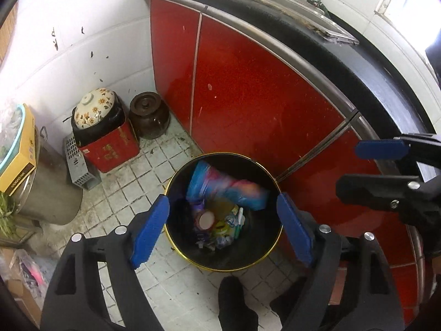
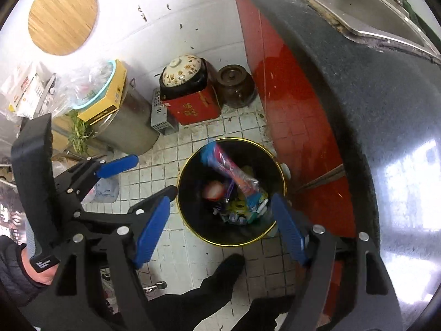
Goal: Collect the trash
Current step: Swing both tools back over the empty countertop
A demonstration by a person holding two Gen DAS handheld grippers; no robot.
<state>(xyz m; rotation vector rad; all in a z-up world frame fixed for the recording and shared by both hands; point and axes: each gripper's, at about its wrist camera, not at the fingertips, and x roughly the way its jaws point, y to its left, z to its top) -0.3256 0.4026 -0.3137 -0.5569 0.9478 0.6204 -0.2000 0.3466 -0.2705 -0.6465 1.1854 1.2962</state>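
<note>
Red, black and blue over grubby white tile

The bin [image 1: 223,259] is black with a gold rim, a blue-and-pink wrapper [image 1: 228,187] inside. Cabinet doors [image 1: 248,88] are glossy red under a dark speckled bench [image 2: 358,88]. The pot lid [image 1: 95,107] is cream with brown flowers; the jar [image 1: 148,114] is brown; the floor [image 1: 143,182] is white tile with dirty grout.

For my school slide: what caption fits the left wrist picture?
Open left gripper above a round black gold-rimmed trash bin holding a blurred blue-and-pink plastic wrapper.
</note>
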